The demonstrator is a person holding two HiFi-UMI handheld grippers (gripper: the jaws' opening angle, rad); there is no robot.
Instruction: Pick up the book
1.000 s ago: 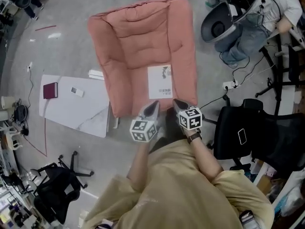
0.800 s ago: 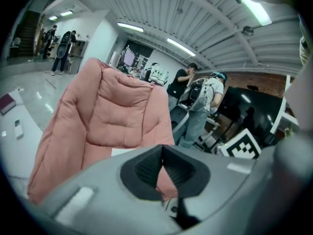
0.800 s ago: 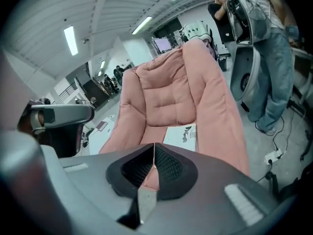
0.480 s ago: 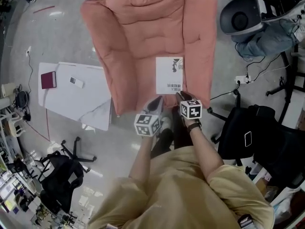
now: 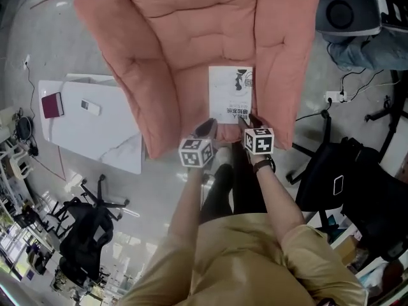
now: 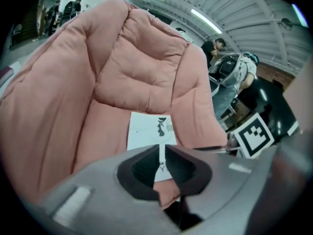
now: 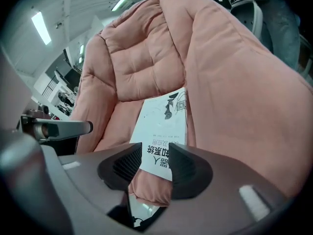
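Note:
A white book lies flat on the seat of a pink cushioned armchair, near the seat's front right. Both grippers hang just short of the seat's front edge. My left gripper is left of the book's near edge; its jaws are opening and show only a narrow slit, with nothing between them. My right gripper is at the book's near right corner; its jaws are opening, and nothing is gripped. The book shows beyond the left gripper. Its printed near edge lies just past the right gripper.
A white low table stands left of the armchair with a maroon book and a small white device on it. Black office chairs stand at the right and lower left. Cables run across the floor at the right.
Both grippers have come down and forward to the book's near edge, and the armchair now fills more of the head view. The right jaws have parted.

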